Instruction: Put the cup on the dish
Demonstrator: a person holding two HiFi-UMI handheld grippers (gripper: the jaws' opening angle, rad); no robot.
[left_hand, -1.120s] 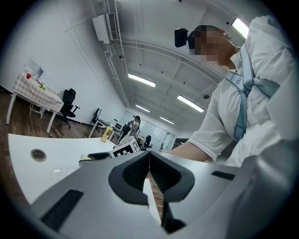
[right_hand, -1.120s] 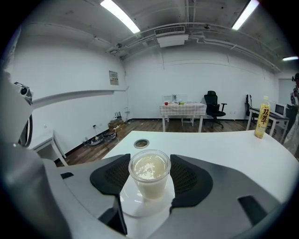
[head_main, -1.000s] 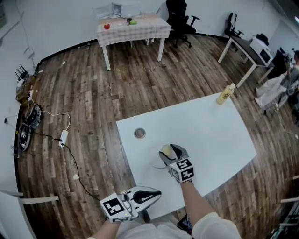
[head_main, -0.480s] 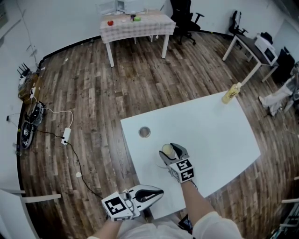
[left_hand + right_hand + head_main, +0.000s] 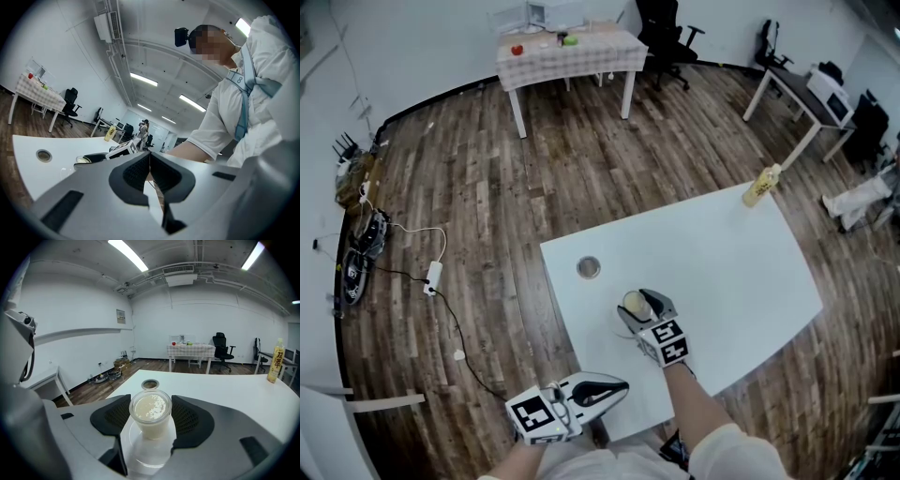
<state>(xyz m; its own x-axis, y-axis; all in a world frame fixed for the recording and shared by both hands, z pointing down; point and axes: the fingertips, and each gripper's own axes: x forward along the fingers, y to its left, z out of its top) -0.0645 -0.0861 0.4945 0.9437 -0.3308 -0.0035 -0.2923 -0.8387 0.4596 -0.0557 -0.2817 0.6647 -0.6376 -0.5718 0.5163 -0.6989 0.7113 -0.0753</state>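
From the head view, the right claw [image 5: 639, 306] reached over the table [image 5: 731, 253] and straddled the cup [image 5: 635, 302]. The left claw [image 5: 617, 385] hung off the near edge, out of the way as we judged it.

In the left gripper view its jaws met, with nothing between them.

In the right gripper view the jaws stood wide, pads touching both sides of the cup, which sat upright on the clear dish [image 5: 151, 459]. We judged the grip was there to steady it, and only letting go was left.
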